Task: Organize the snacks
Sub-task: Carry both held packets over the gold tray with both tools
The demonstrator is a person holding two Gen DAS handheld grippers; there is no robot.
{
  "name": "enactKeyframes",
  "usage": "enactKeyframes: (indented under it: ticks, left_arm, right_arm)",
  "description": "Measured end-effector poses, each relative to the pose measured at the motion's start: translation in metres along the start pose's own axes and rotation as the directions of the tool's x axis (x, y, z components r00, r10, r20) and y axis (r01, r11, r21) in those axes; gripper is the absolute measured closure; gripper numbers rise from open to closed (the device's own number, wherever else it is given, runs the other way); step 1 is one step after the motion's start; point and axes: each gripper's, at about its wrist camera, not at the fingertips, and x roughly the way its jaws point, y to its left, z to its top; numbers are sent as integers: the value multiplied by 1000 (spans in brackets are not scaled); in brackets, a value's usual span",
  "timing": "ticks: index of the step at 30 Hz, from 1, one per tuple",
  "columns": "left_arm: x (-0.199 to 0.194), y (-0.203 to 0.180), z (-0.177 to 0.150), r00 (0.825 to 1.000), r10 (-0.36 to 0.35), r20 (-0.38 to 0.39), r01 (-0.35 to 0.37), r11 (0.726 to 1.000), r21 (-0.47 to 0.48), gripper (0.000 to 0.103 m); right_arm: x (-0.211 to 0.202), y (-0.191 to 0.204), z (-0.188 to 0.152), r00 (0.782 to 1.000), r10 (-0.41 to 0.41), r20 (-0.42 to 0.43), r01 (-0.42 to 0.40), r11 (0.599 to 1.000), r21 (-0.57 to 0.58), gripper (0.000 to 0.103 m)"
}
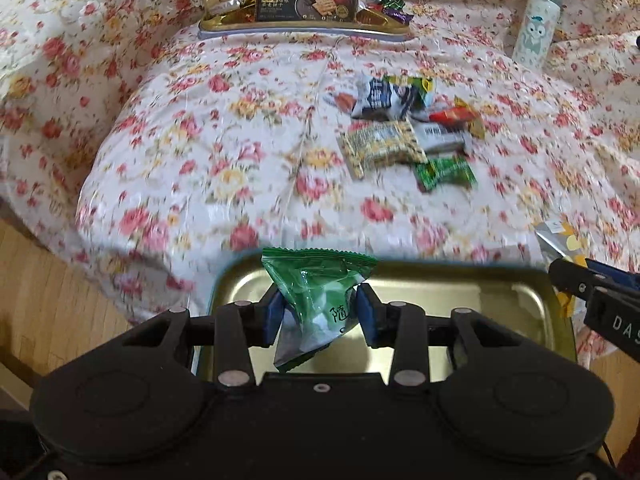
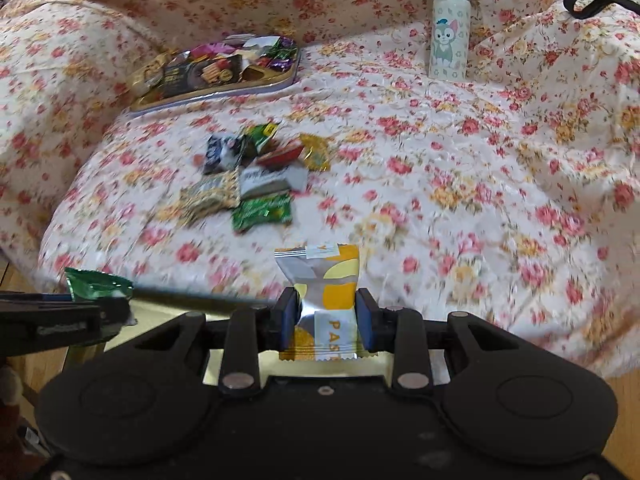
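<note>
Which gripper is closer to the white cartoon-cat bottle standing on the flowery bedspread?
Right. The right gripper sits below-left of the white cartoon-cat bottle; the left gripper is farther left.

Floral bedspread (image 2: 440, 184) carries everything. On it: loose snack pile (image 2: 248, 176), full tin (image 2: 216, 68) at back, bottle (image 2: 448, 28) upright, empty tin (image 1: 400, 292) at near edge.

Loose snack pile (image 1: 408, 128) on the flowered cloth (image 1: 224, 152) smeared by motion blur; wrapper print unreadable. Near gold tin (image 1: 460, 300): lower part hidden behind the gripper body. Right gripper (image 1: 596, 292) cut off by the frame edge. Far tin's (image 2: 224, 92) contents too small to sort.
</note>
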Motion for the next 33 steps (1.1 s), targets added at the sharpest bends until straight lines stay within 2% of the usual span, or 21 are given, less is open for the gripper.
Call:
enactKeyframes:
  ticks: [15,33]
  left_arm:
    - [-13,-13,-65,997,77,9,-77,997,5,56]
    - [-7,-10,-88,987,157,-18,-157,988,0,56]
  right_arm:
    - [-40,12,-65,999,30,18,-30,999,-22,69]
    - [-31,13,-92,997,9,-81,-14,999,-51,70]
